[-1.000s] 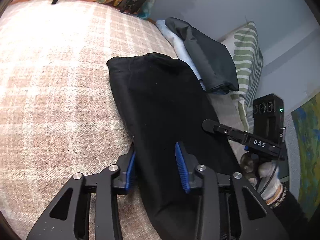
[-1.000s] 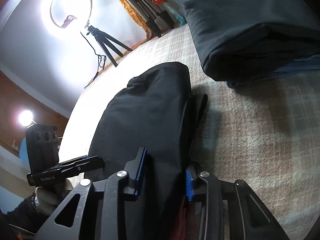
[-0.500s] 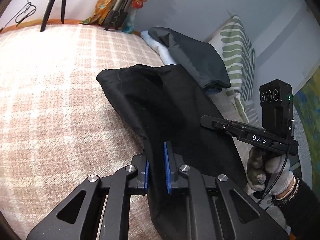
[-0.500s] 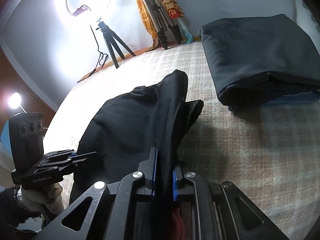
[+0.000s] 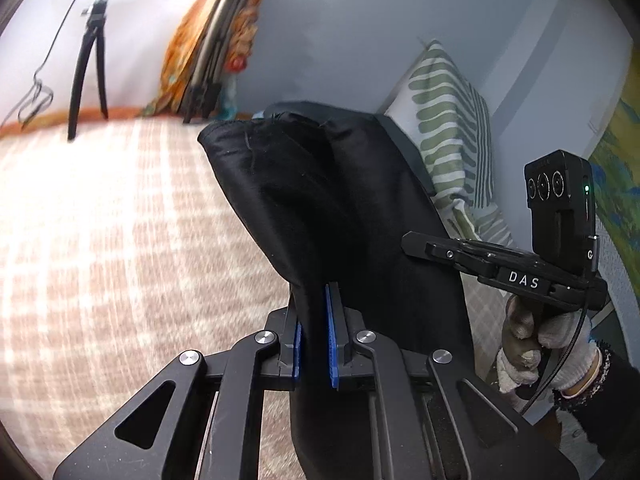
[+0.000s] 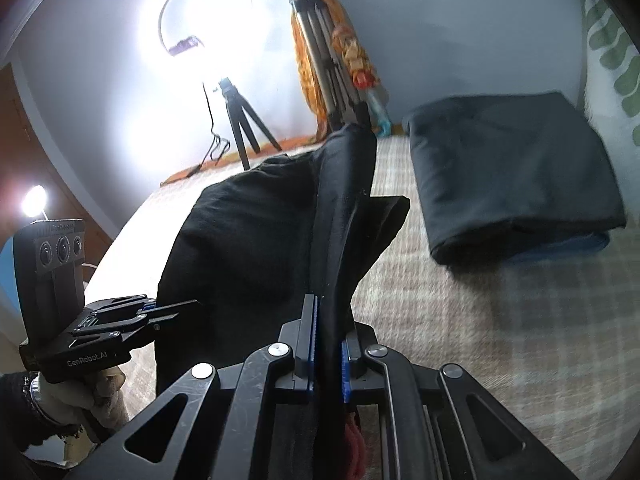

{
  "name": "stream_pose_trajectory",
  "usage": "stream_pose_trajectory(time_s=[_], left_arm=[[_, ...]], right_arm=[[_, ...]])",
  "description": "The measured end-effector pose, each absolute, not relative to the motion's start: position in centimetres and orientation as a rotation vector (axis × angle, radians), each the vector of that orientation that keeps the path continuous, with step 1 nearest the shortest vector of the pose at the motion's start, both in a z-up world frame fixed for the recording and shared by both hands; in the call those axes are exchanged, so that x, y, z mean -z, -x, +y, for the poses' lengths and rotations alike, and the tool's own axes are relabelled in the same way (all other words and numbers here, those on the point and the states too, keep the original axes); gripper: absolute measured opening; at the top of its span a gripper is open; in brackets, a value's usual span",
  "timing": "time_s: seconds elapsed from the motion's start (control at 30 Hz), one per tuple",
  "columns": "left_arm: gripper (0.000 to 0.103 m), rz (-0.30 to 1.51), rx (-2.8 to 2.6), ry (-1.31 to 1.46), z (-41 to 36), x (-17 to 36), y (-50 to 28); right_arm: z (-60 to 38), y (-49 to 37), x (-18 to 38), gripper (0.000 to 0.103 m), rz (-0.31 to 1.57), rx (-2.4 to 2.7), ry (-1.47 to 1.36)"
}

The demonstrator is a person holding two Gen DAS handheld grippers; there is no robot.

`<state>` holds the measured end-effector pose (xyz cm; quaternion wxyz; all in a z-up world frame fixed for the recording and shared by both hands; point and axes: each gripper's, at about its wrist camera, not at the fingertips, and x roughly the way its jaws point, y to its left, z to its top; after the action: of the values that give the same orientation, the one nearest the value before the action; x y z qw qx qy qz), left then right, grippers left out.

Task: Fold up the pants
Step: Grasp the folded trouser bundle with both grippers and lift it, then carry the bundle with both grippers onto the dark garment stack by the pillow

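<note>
The black pants (image 5: 320, 200) are held up off the plaid bed cover (image 5: 100, 240), draped between both grippers. My left gripper (image 5: 314, 332) is shut on one edge of the pants near me. My right gripper (image 6: 327, 344) is shut on the other edge of the pants (image 6: 256, 232), and the cloth rises in a ridge ahead of its blue pads. The right gripper also shows in the left wrist view (image 5: 412, 242) at the right. The left gripper shows in the right wrist view (image 6: 176, 310) at the lower left.
A folded dark garment (image 6: 512, 176) lies on a blue one on the bed (image 6: 480, 320) at the right. A green-striped pillow (image 5: 452, 128) leans at the wall. A ring light on a tripod (image 6: 236, 120) and a tripod draped in orange cloth (image 6: 332, 64) stand beyond the bed.
Both grippers closed on the pants' near edges, then lifted them. The cloth has risen off the bed and now hangs up between them.
</note>
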<state>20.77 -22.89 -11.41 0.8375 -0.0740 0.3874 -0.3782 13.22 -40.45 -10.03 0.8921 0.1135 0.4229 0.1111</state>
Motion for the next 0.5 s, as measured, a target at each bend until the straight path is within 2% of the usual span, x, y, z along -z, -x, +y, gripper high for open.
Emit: stream_pose_trajectory(time_s=[0.5], left_arm=[[0.008,0.729,0.882,0.085,-28.3,5.4,-22.4]], right_arm=[[-44.5,-12.9,4.3,0.007,0.740,-0.168,-0.262]])
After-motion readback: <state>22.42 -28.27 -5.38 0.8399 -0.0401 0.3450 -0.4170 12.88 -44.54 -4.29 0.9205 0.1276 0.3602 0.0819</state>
